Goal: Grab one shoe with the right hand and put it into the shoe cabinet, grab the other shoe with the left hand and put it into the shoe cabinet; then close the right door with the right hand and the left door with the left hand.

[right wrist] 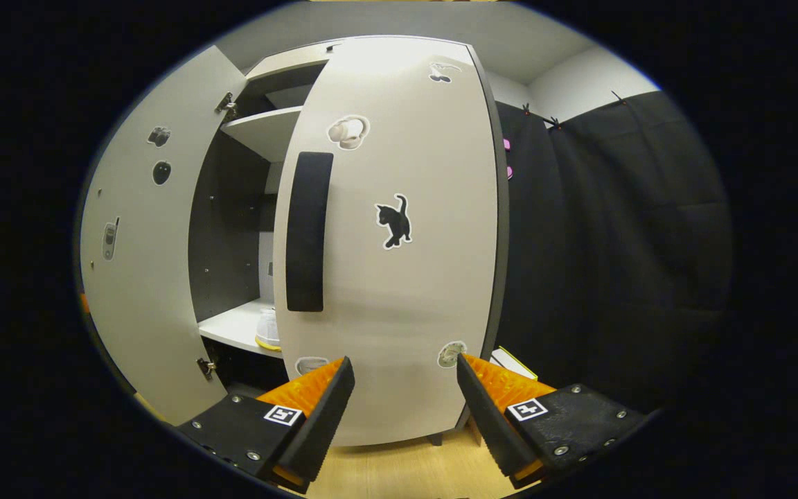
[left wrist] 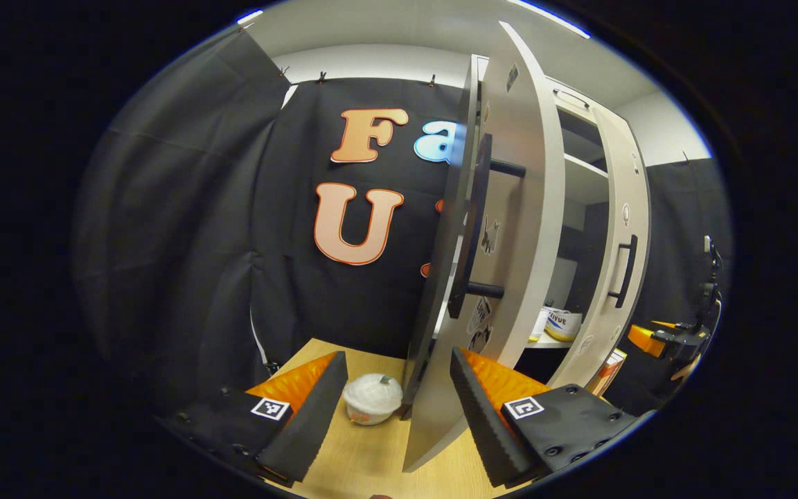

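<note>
The left gripper (left wrist: 399, 398) hangs released at the left door's (left wrist: 510, 208) edge. The right gripper (right wrist: 406, 409), fingers spread, faces the right door (right wrist: 399, 291). A shoe (right wrist: 269, 329) sits inside the shoe cabinet (right wrist: 260, 135).

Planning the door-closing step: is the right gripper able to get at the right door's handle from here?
Probably yes. The right gripper is open and faces the right door, with the black handle up and to its left and nothing between them.

Left gripper view: low, close by left door (left wrist: 503, 229) edge, facing the booth wall. Right gripper view: near, facing right door (right wrist: 399, 235) front. Both share cabinet interior (shelf (left wrist: 544, 341) w/ shoe).
</note>
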`<state>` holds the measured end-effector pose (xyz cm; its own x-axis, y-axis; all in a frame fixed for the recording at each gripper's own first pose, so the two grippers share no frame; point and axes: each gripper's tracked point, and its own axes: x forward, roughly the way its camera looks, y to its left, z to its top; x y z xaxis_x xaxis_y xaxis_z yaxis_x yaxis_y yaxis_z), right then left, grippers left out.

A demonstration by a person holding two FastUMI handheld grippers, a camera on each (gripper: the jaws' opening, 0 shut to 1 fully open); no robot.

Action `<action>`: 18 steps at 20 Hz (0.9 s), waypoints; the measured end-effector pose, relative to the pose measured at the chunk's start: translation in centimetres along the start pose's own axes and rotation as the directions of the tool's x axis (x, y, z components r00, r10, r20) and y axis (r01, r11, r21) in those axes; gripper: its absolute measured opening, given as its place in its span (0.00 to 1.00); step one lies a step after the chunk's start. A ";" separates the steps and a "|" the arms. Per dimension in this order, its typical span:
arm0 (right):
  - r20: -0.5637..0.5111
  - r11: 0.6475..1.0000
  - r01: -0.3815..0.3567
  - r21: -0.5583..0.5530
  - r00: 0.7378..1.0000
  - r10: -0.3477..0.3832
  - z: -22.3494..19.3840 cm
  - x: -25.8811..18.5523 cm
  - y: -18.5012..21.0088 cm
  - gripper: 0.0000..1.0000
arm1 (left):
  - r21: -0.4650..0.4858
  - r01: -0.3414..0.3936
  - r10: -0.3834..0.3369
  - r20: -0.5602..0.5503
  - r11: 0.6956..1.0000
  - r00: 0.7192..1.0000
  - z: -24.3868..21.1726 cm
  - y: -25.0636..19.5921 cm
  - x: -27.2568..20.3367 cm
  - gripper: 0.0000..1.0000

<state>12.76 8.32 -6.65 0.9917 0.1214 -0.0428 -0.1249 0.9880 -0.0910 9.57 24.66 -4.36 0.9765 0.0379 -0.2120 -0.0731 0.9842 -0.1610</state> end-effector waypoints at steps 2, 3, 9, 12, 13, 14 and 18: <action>0.006 1.000 0.006 -0.023 1.000 -0.006 0.1 -1.3 -0.3 0.92 | -0.007 0.009 -0.009 0.000 1.000 1.000 0.1 -0.4 0.0 0.94; 0.008 1.000 0.006 -0.020 1.000 -0.006 0.1 -1.8 -0.2 0.92 | 0.006 0.007 -0.007 0.003 1.000 1.000 0.2 -0.4 -0.1 0.96; 0.010 0.998 -0.050 0.041 0.999 0.050 0.8 -3.7 1.1 0.93 | 0.044 0.102 -0.101 -0.036 0.994 0.994 -0.8 -4.9 0.2 0.95; 0.025 0.998 -0.049 0.041 0.999 0.048 1.4 -4.5 0.6 0.93 | 0.010 0.199 -0.198 -0.063 0.980 0.978 -2.1 -9.6 1.0 0.99; 0.030 0.998 -0.046 0.042 0.999 0.045 1.6 -4.9 0.2 0.93 | 0.014 0.217 -0.216 -0.063 0.976 0.974 -2.4 -11.0 1.4 0.95; 0.036 0.998 -0.039 0.043 0.999 0.038 1.8 -5.1 -0.3 0.93 | 0.026 0.235 -0.233 -0.065 0.972 0.970 -2.5 -12.3 1.6 0.92; 0.051 0.997 0.010 0.070 0.999 -0.014 2.2 -6.4 -3.2 0.94 | 0.026 0.311 -0.309 -0.064 0.950 0.949 -2.9 -17.5 3.4 0.96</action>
<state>6.87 4.58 -3.90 0.9936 0.1127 0.0092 -0.1124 0.9934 -0.0216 13.63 7.03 -5.07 0.9361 -0.2797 -0.2135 0.2399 0.9512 -0.1943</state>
